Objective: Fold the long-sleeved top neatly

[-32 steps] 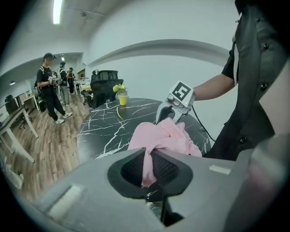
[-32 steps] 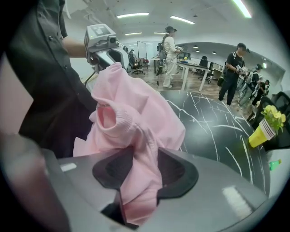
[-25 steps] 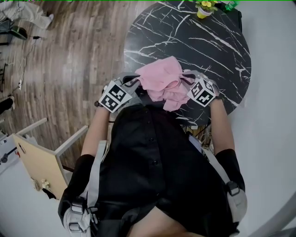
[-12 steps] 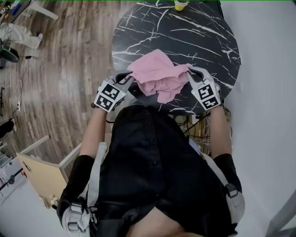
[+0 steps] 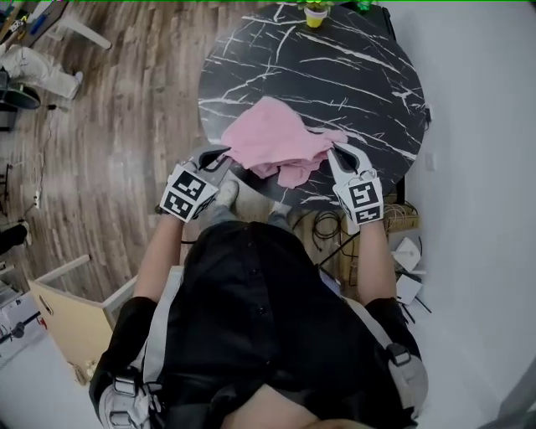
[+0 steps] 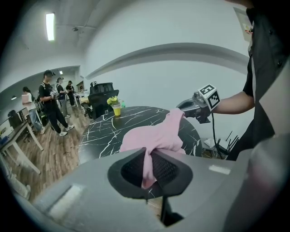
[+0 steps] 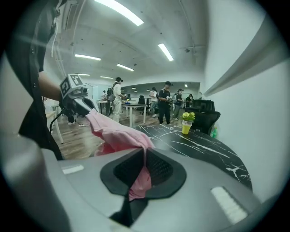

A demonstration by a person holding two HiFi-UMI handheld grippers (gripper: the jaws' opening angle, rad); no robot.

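Over the near edge of the round black marble table (image 5: 352, 75) I've got the pink top (image 5: 272, 138) bunched and slung btw both grippers, its far part above the tabletop; can't tell if it rests there. Wood floor (image 5: 126, 100) on the left, white wall (image 6: 149, 86) behind, yellow cup (image 5: 316, 15) w/ a plant at the far rim. Head view alone gives me the cables (image 5: 322, 224) under the table. Gripper views add the rest of the room: people (image 7: 165, 106) standing by desks, strip lights (image 7: 122, 11), a black chair (image 6: 102, 94) past the table. They also settle the grip: left gripper (image 5: 223, 156) has its pads pressed together on a pink fold, and right gripper (image 5: 337, 151) the same, w/ a short tail of cloth hanging below the pads. Vs a sec ago: the top was crumpled against the wearer's black shirt (image 5: 260, 318); now it's clear of it, shoes (image 5: 226, 194) show in the gap, and the cloth is drawn out flatter btw the grippers.
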